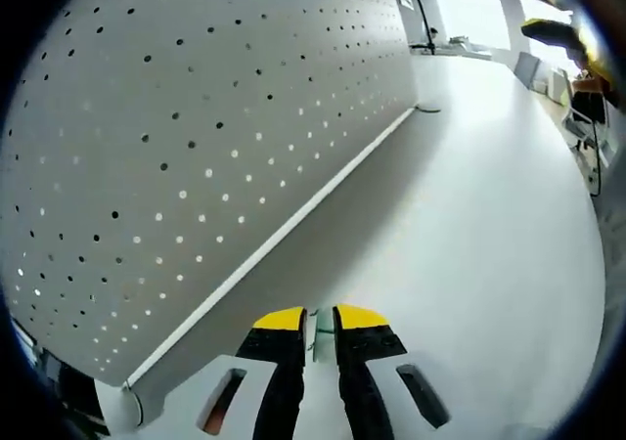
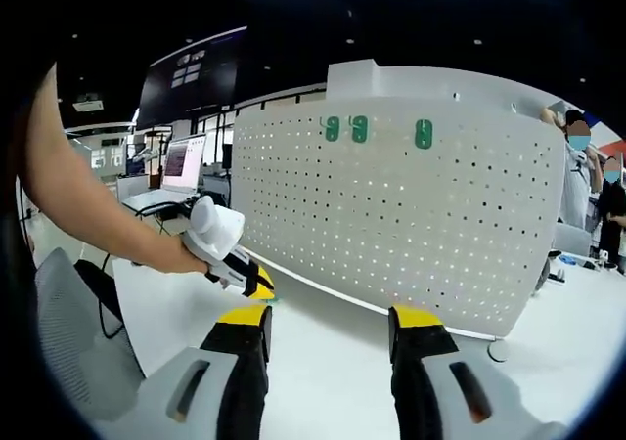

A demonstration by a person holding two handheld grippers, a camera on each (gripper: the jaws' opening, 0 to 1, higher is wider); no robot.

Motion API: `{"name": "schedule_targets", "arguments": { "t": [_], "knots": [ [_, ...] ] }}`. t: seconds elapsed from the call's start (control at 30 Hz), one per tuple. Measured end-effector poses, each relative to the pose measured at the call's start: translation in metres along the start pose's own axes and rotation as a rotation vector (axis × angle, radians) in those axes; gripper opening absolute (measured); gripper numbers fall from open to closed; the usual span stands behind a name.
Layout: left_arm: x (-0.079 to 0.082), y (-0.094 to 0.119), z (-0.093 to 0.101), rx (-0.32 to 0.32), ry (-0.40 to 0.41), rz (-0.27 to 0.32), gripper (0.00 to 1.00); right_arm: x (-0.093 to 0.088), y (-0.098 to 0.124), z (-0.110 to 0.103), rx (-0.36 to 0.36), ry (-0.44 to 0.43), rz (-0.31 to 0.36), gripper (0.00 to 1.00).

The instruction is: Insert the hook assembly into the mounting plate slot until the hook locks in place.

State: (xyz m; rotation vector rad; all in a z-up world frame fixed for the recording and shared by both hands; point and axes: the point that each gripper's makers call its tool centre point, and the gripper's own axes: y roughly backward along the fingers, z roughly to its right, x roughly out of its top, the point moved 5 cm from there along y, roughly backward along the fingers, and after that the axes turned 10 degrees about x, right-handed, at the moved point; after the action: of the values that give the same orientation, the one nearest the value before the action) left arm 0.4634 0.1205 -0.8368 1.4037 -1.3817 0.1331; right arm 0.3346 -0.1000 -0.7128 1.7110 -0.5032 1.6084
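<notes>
Right now your left tool point(image 1: 315, 315) is nearly closed on a thin greenish piece, probably the hook point(image 1: 315, 340), its long axis running forward along the tips, low over the desk point(image 1: 469, 225) beside the pegboard point(image 1: 196, 137). Your right tool point(image 2: 333, 325) hangs open and empty. Three green hooks point(image 2: 359, 128) already sit high on that board, on its far side from your left tool.

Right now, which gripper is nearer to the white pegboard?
Left. The left gripper sits low at the foot of the pegboard, its fingers nearly together. The right gripper hangs back over the table, fingers wide apart, facing the board from farther off.
</notes>
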Motion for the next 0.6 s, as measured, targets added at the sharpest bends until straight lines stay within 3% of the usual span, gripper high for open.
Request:
{"name": "schedule_targets", "arguments": {
  "t": [0.6],
  "knots": [
    [-0.0039, -0.0071, 0.0007, 0.003, -0.002, -0.024, 0.02, -0.0040, 0.0002, 0.0036, -0.009, -0.013, -0.011, 0.47]
  ]
}}
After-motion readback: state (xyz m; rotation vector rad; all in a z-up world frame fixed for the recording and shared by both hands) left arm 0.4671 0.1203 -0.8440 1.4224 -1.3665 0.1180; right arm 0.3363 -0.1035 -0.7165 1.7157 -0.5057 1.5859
